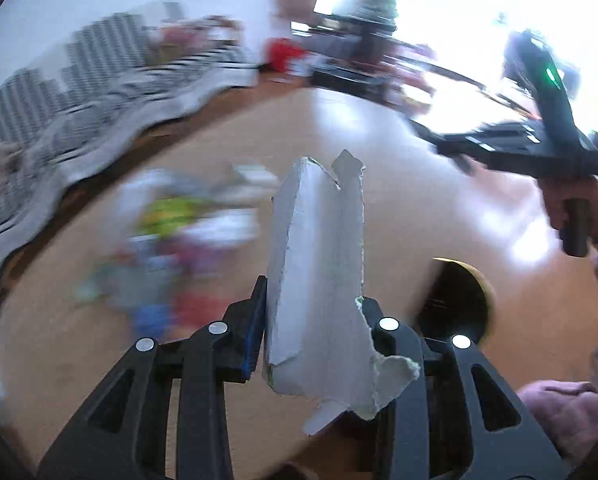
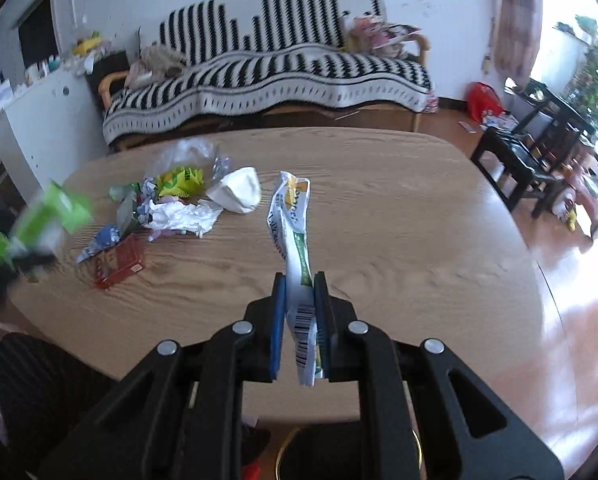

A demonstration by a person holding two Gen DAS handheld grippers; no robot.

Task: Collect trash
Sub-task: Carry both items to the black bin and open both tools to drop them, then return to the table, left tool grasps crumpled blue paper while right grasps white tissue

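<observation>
Left claw (image 1: 319, 320) grips a torn white carton piece (image 1: 319, 264) above the wooden bench (image 2: 399, 208). Right claw (image 2: 300, 292) is clamped on a crumpled printed wrapper (image 2: 293, 224). Remaining trash pile (image 2: 179, 200) sits far-left on bench, w/ red box (image 2: 119, 260) nearest.

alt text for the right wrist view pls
The right hand-held gripper pinches a crumpled printed wrapper above a wooden table. A pile of trash lies left on the table, with a striped sofa behind.
</observation>
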